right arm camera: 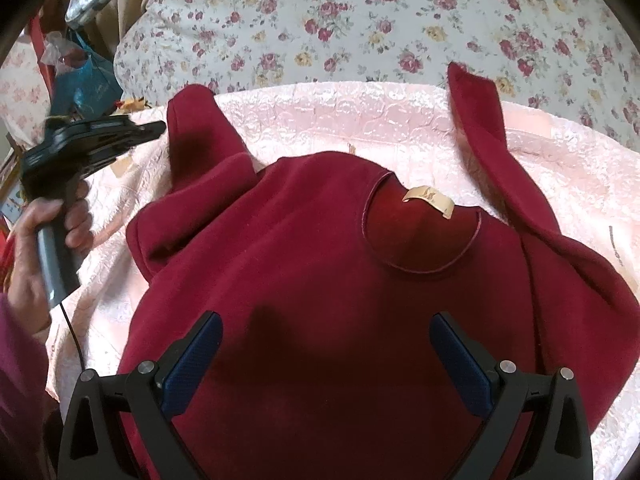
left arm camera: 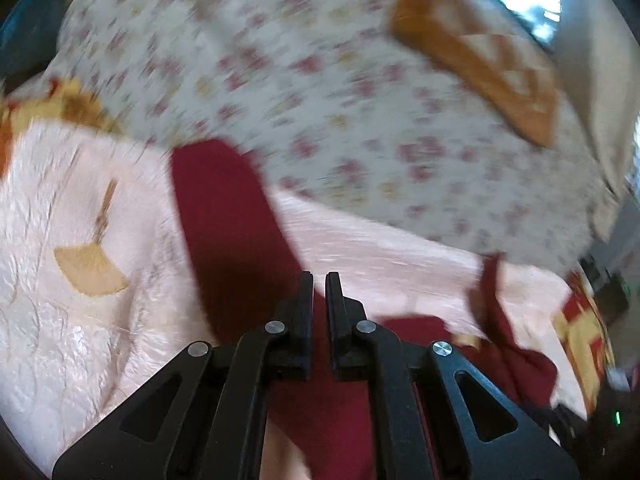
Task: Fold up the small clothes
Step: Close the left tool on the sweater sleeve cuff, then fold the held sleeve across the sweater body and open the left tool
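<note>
A dark red sweater (right arm camera: pixel 304 264) lies spread on a pink quilted cloth (right arm camera: pixel 320 108), neck opening and beige label (right arm camera: pixel 430 200) facing up. Its right sleeve (right arm camera: pixel 492 140) stretches away flat. The left sleeve (right arm camera: pixel 196 128) is raised off the cloth. My left gripper (right arm camera: pixel 162 127), held in a hand, meets that sleeve's edge. In the blurred left wrist view its black fingers (left arm camera: pixel 308 304) are shut (left arm camera: pixel 319 280), with the red sleeve (left arm camera: pixel 224 208) running out from between them. My right gripper (right arm camera: pixel 326 344) hovers open over the sweater's body, blue pads (right arm camera: pixel 460 364) wide apart, holding nothing.
The pink cloth lies on a bed with a flowered cover (right arm camera: pixel 360 24). An orange patterned cushion (left arm camera: pixel 480 52) lies further back on the bed. Bags and clutter (right arm camera: pixel 84 72) stand off the bed's left side. A cable (right arm camera: pixel 74 328) hangs from the left gripper's handle.
</note>
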The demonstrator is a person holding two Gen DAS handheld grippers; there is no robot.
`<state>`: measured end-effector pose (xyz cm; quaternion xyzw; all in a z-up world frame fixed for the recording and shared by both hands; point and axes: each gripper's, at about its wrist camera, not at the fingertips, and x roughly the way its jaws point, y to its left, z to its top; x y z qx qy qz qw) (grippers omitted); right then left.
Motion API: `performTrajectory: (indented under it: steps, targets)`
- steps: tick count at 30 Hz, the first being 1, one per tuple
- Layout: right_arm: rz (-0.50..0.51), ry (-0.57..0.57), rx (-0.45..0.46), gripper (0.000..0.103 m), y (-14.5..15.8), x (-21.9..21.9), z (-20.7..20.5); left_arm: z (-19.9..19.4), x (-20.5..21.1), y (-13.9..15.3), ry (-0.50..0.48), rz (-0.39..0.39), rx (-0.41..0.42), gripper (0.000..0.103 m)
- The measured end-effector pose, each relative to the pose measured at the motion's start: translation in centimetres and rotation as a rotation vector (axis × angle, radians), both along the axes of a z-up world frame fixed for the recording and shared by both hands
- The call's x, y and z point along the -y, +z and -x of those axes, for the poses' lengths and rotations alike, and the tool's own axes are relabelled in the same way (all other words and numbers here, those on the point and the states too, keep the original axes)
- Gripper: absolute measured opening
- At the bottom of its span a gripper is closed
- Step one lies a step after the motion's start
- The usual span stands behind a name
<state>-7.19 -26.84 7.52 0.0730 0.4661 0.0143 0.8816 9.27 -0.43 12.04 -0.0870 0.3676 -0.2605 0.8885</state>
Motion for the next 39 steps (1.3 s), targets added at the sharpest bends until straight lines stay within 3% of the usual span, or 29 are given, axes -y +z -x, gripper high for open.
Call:
performTrajectory:
  steps: [3, 6, 9, 11, 15, 18, 25, 31, 33, 34, 35, 39]
  targets:
    - [0.005, -0.021, 0.008, 0.102, 0.6, 0.6, 0.7, 2.2, 0.5, 1.6, -0.001, -0.036, 0.060, 0.005]
    - [-0.014, -0.033, 0.005, 0.103, 0.9, 1.1, 1.3, 1.2, -0.5, 0.9, 0.070, -0.001, -0.002, 0.007]
    - [-0.025, -0.040, 0.010, 0.103, 1.2, 1.2, 1.8, -1.3, -1.4, -2.1, 0.136, 0.046, -0.142, 0.041]
    - [-0.039, -0.040, 0.010, 0.103, 1.1, 1.2, 1.9, -2.5, -2.6, -4.2, 0.220, 0.082, -0.184, 0.064]
    - [-0.057, -0.037, -0.021, 0.103, -0.3, 1.2, 1.1, -5.3, -4.2, -8.4, 0.334, 0.152, -0.291, 0.066]
    - [-0.078, -0.037, -0.049, 0.103, -1.4, 1.4, 0.4, -7.0, -3.6, -10.0, 0.373, 0.073, -0.326, 0.066]
    - [-0.090, -0.034, -0.086, 0.103, -3.3, 1.8, -0.6, -9.0, -0.9, -10.1, 0.379, -0.038, -0.259, 0.066]
    - [-0.085, -0.031, -0.079, 0.103, -3.4, 1.8, -0.9, -10.1, 0.8, -9.2, 0.267, -0.082, -0.239, 0.064]
    - [-0.087, -0.033, -0.078, 0.103, -3.4, 1.7, -1.0, -9.8, 1.0, -8.7, 0.218, -0.068, -0.214, 0.038]
    - [-0.088, -0.033, -0.077, 0.103, -3.5, 1.8, -1.0, -9.6, 1.0, -8.5, 0.200, -0.072, -0.207, 0.017]
    - [-0.088, -0.033, -0.076, 0.103, -3.5, 1.7, -0.9, -9.2, 1.0, -8.2, 0.190, -0.077, -0.197, 0.008]
    - [-0.097, -0.039, -0.077, 0.103, -3.3, 1.7, -0.7, -7.4, -0.3, -6.2, 0.156, -0.041, -0.147, 0.006]
